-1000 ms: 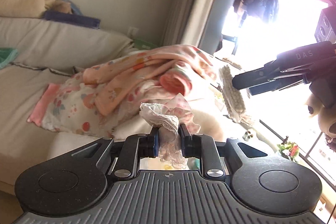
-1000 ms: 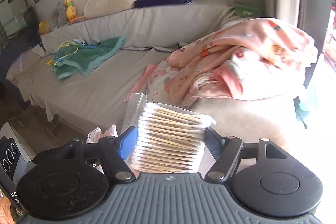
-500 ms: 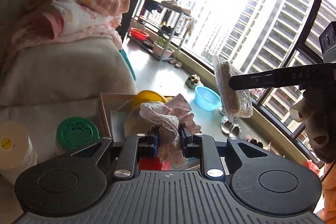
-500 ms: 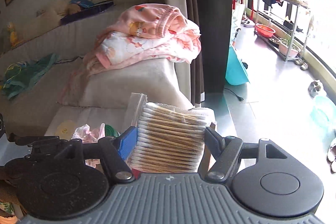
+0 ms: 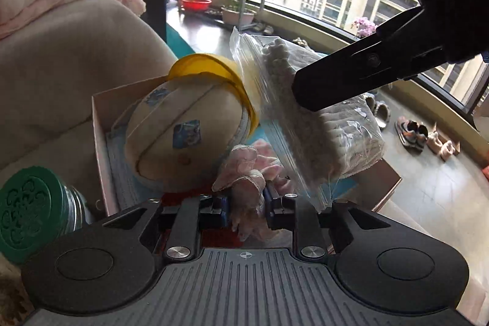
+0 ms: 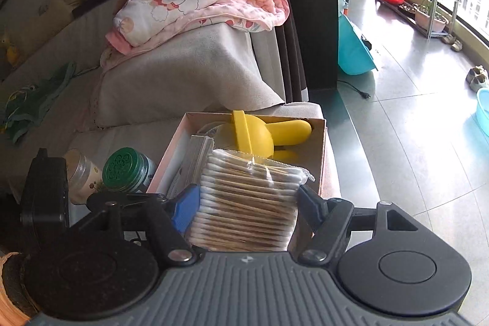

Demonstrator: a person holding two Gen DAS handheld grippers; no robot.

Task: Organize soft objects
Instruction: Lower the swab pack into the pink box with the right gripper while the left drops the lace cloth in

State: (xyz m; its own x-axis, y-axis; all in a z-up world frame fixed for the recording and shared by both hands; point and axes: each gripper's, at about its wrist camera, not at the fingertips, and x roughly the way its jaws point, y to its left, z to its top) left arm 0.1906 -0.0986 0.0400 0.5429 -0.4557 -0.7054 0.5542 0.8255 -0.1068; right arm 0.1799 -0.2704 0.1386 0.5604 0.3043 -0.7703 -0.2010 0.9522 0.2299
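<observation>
Both grippers have swung from sofa to cardboard box [image 6: 322, 142]; left gripper [image 5: 246, 205] jaws pinch frilly pink cloth [image 5: 244, 173]; right gripper [image 6: 244, 210] jaws clamp crinkly plastic cotton-swab bag [image 6: 247, 203].

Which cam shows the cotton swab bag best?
Right wrist: the cotton swab bag sits centred in the right claw, swab rows sharp. Left wrist shows it side-on, partly covered by that claw, plastic glare blurring it.
</observation>
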